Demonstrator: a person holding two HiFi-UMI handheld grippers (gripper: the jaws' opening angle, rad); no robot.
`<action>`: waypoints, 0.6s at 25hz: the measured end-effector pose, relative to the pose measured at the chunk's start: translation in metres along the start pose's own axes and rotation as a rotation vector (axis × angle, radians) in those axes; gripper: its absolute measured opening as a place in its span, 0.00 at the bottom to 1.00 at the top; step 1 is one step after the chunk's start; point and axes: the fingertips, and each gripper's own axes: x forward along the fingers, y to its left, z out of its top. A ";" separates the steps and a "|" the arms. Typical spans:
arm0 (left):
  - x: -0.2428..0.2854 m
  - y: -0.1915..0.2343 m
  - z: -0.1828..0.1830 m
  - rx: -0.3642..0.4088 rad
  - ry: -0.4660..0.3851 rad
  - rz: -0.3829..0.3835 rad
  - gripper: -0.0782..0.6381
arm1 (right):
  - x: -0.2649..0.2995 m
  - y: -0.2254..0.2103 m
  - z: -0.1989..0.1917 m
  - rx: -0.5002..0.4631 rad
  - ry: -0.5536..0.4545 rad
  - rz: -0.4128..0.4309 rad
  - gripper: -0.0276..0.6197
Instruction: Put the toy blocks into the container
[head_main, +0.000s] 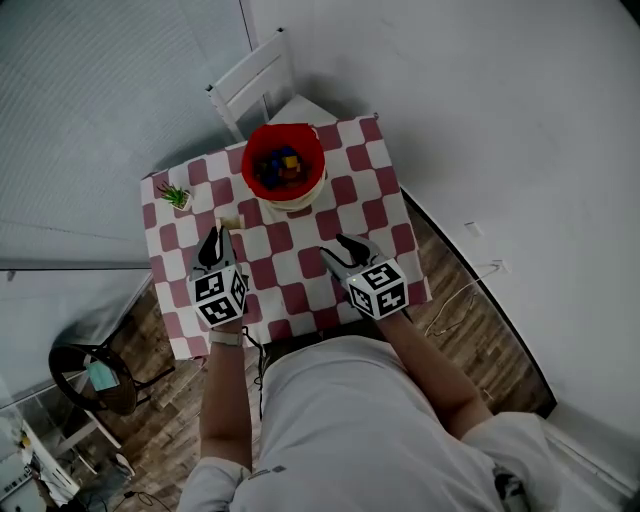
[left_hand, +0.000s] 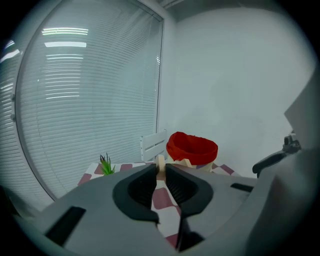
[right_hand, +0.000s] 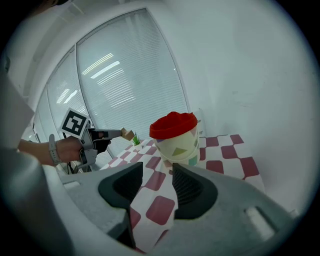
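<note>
Plainly, the one table (head_main: 385, 200), under a red-and-white checked cloth, carries everything, and a single white chair (head_main: 250, 80) stands at its far edge. One container (head_main: 300, 133), lined in red, sits near that far edge. It already holds several toy blocks (head_main: 280, 165), too jumbled to count.

There are two grippers. The left gripper (head_main: 222, 232) has its fingers (left_hand: 145, 185) clamped on one pale wooden block (head_main: 231, 222). In the left gripper view that block (left_hand: 160, 161) shows as a narrow upright piece poking past the tips. The right gripper (head_main: 335, 250) has its fingers (right_hand: 187, 187) apart, with only checked cloth between them.

The coming move turns on the fact that the container lies ahead of the held block and off to its right, with its open mouth (left_hand: 192, 145) rising above the fingertips. Both grippers are about equally near it, but only the left carries anything. I judge the block must go up and over the rim.

One small green plant (head_main: 177, 195) stands at the table's left edge
</note>
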 end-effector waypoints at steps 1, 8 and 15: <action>0.000 -0.004 0.005 0.005 -0.007 -0.003 0.19 | -0.001 -0.002 0.001 0.002 -0.004 0.001 0.33; 0.006 -0.030 0.037 0.039 -0.044 -0.034 0.19 | -0.009 -0.014 0.004 0.019 -0.026 0.000 0.33; 0.024 -0.052 0.062 0.073 -0.061 -0.074 0.19 | -0.017 -0.032 0.008 0.051 -0.053 -0.030 0.33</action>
